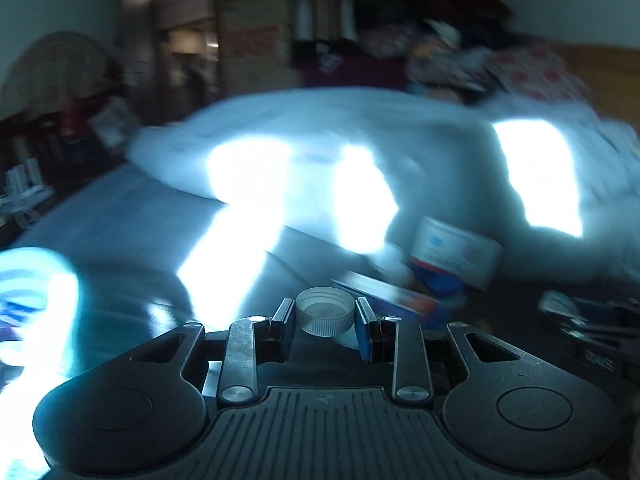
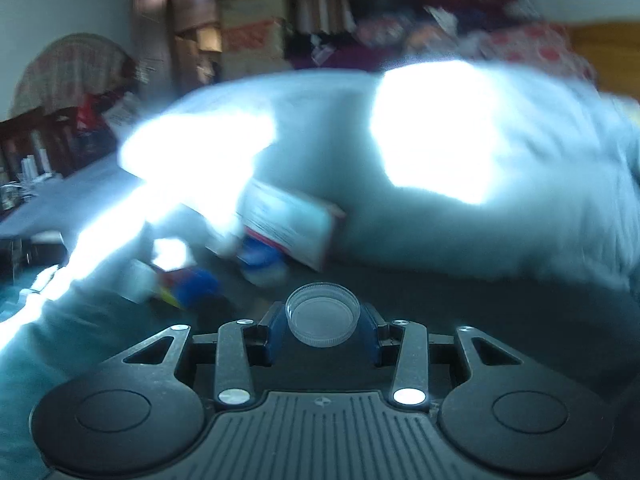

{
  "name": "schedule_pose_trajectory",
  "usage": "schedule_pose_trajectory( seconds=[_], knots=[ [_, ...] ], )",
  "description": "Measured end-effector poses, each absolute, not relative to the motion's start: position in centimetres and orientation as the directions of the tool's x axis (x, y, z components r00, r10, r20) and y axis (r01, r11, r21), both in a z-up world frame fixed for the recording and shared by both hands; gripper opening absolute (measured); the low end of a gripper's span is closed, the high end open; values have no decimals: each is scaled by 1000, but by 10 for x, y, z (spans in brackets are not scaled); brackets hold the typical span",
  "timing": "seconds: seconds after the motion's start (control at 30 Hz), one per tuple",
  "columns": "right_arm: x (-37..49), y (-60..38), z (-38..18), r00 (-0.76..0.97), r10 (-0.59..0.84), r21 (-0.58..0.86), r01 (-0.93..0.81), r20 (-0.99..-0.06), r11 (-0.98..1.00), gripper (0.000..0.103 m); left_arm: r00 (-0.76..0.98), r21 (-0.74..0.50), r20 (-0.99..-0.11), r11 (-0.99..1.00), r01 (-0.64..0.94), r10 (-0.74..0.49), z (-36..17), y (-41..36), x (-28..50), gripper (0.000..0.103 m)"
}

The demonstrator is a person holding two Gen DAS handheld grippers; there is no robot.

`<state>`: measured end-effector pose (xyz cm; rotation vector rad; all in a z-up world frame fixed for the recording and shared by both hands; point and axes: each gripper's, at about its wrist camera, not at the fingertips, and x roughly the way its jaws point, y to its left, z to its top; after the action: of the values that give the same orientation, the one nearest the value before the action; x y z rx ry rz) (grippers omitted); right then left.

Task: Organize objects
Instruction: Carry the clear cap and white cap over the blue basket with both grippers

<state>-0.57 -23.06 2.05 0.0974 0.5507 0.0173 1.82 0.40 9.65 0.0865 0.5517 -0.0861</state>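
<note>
Both tongs carrying a bottle cap, mid-transfer above the bed

The left tongs (image 1: pixel 325 318) pinch a ribbed cap (image 1: pixel 325 311) open side up; the right tongs (image 2: pixel 323 319) clamp a wider clear lid (image 2: pixel 323 314). Next, I judge, each needs a drop spot near the blurred boxes (image 2: pixel 292 226); glare and motion blur hide any container

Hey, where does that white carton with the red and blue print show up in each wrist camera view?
Left wrist view: the white carton sits right of centre, above and right of the left gripper, whose jaws pinch a cap.
Right wrist view: the carton sits left of centre, above the right gripper.
Shared landmark: the pale bedding heap behind it.
</note>
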Motion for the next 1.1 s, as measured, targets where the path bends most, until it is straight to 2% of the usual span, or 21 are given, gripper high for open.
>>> schedule_pose_trajectory(
  seconds=[0.13,0.23,0.4,0.5,0.63,0.8,1.1],
  knots=[
    [-15,-181,69,882,138,87,-110,-451,990,43,871,40,-475,992,-122,126,137,79,3,32],
    [-17,-134,101,886,228,89,-211,-403,974,43,849,15,-468,963,-269,244,153,134,-9,32],
    [-22,-38,147,847,404,74,-405,-345,911,43,799,-19,-481,906,-422,362,167,205,-25,32],
    [-26,17,168,791,503,74,-512,-349,856,43,775,-34,-499,884,-466,389,169,234,-31,32],
    [-33,82,185,708,583,68,-611,-397,789,43,752,-69,-529,864,-499,392,165,260,-34,32],
    [-41,126,192,669,606,69,-645,-430,761,43,745,-85,-546,859,-505,384,163,279,-42,32],
    [-37,144,194,660,595,57,-646,-459,761,43,741,-108,-558,852,-512,374,154,292,-49,32]
  ],
)
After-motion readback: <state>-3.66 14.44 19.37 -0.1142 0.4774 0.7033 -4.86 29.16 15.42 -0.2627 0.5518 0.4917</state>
